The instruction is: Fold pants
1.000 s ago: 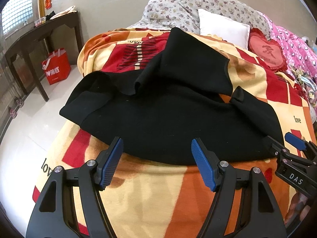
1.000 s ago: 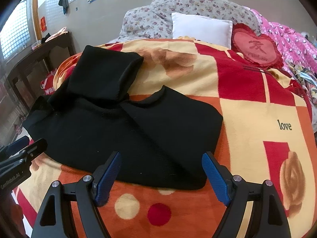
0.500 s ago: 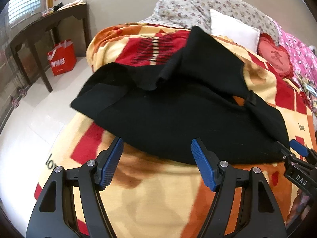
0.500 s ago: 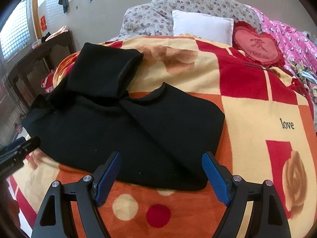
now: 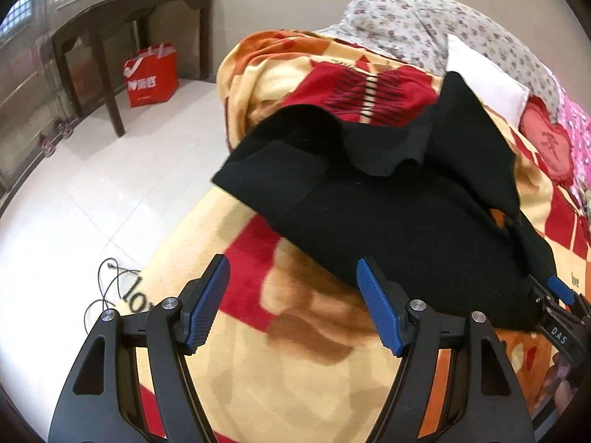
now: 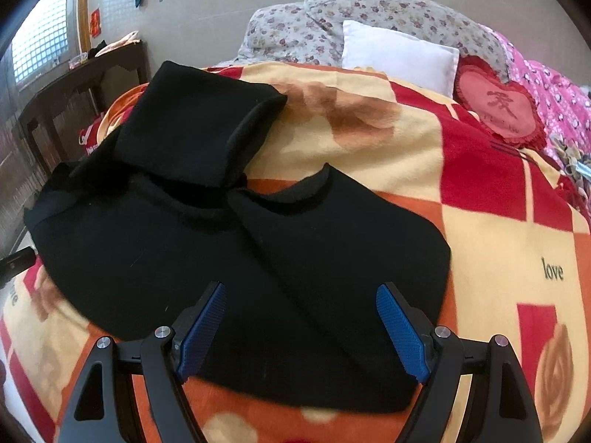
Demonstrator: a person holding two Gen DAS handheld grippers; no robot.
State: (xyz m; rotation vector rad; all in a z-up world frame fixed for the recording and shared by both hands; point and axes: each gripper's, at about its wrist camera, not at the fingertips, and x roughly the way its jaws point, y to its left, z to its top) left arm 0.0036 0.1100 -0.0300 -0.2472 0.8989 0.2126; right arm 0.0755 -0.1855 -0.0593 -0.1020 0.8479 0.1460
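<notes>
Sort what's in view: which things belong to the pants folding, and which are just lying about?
In the job: pants, left gripper, right gripper, blanket underneath.

Lying about: white pillow, heart cushion, red bag, table, floor cable.

pants [image 6: 236, 258] lie on blanket [image 6: 498, 243], pillow [image 6: 395, 55] behind.

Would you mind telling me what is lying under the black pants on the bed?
The black pants lie on a patterned fleece blanket in red, orange and cream, which shows all around them. The blanket's pattern directly beneath the pants is covered, and so is anything else that might lie there.
</notes>
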